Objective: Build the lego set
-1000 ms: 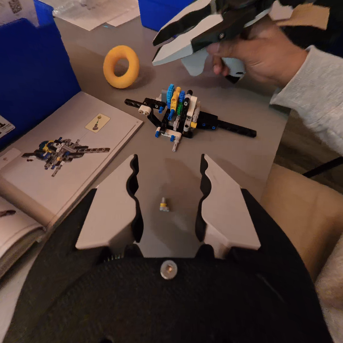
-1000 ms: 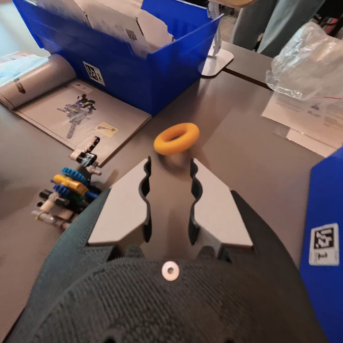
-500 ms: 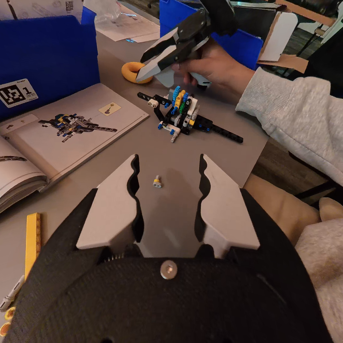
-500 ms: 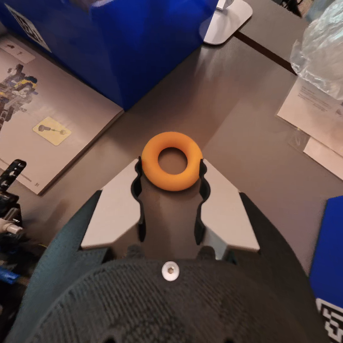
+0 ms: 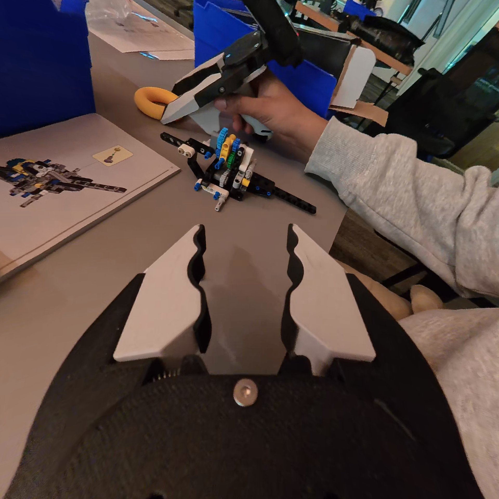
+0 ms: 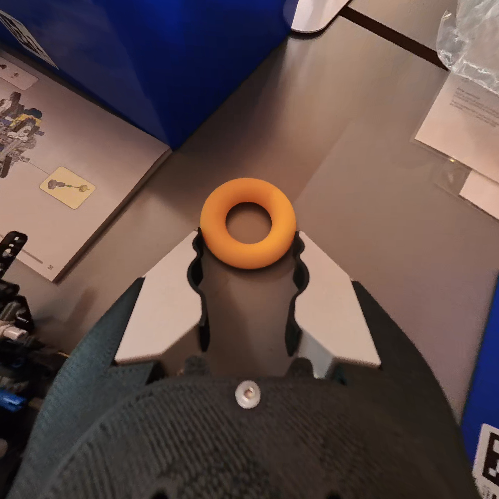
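The left gripper (image 5: 245, 259) hangs over a bare patch of the grey table (image 5: 113, 259), its jaws spread wide with nothing between them. At 12 o'clock from it, a little farther up the table, sits the partly built lego model (image 5: 229, 170): black beams running out to either side, with blue, yellow and green gears standing at its middle. At 10 o'clock lies the open instruction booklet (image 5: 73, 186), showing a picture of the build. Beyond the model, at about 12 o'clock, a hand (image 5: 272, 113) in a light grey sleeve (image 5: 410, 194) holds the right gripper (image 6: 247, 237), tilted down toward the table. In the right wrist view its jaws are spread, and the orange ring (image 6: 248, 223) lies flat on the table between the two tips; each tip sits at the ring's side, but whether they press on it cannot be told. A blue bin (image 6: 167, 70) stands at 11 o'clock from the ring, with the booklet's page (image 6: 67, 162) at 9 o'clock. Loose papers and a clear plastic bag (image 6: 469, 43) lie at 2 o'clock. The edge of the model (image 6: 13, 324) shows at 8 o'clock, well apart from the ring.
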{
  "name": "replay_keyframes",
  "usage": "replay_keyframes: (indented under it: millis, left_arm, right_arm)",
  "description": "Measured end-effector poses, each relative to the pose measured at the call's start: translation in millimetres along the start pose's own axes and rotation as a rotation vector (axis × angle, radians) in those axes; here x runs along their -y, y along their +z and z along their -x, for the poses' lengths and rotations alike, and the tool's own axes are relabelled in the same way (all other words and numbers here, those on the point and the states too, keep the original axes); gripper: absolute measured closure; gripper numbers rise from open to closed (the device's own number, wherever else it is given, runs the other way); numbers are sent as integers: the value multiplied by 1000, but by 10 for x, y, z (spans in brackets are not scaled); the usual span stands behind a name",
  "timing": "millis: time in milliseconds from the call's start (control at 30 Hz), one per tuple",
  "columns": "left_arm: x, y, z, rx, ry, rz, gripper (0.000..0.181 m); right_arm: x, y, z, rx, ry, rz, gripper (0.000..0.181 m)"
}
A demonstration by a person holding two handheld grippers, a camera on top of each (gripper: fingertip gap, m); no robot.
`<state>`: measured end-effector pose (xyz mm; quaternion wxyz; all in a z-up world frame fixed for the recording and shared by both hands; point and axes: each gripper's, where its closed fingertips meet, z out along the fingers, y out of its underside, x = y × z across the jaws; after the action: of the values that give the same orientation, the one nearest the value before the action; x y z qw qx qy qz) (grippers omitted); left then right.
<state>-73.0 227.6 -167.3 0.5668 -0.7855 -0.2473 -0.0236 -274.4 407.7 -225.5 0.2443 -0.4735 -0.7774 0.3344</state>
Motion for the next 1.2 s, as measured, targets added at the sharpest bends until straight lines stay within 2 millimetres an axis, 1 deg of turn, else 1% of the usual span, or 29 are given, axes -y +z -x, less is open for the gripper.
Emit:
replay_keyframes:
  millis: [33, 333, 500, 600, 733, 1000, 1200]
  left_arm:
    - [1, 6, -8, -11, -8, -1, 121]
    - [42, 33, 24, -63, -55, -15, 123]
    - [67, 35, 56, -67, -66, -24, 124]
    - [74, 36, 63, -72, -75, -28, 124]
    - [80, 41, 54, -77, -79, -33, 125]
    - [23, 85, 64, -67, -65, -11, 125]
    - [17, 100, 52, -61, -56, -11, 125]
  right_arm:
    - [0, 0, 0, -1, 2, 0, 114]
    - [-8, -28, -19, -40, 7, -7, 116]
    - [6, -54, -99, -64, 56, -25, 116]
    - [-9, -50, -184, -77, 110, -18, 116]
    - [-40, -55, -354, -153, 104, -2, 116]
    - [-65, -54, -693, -270, 140, 12, 115]
    - [-70, -39, -747, -277, 162, 17, 115]
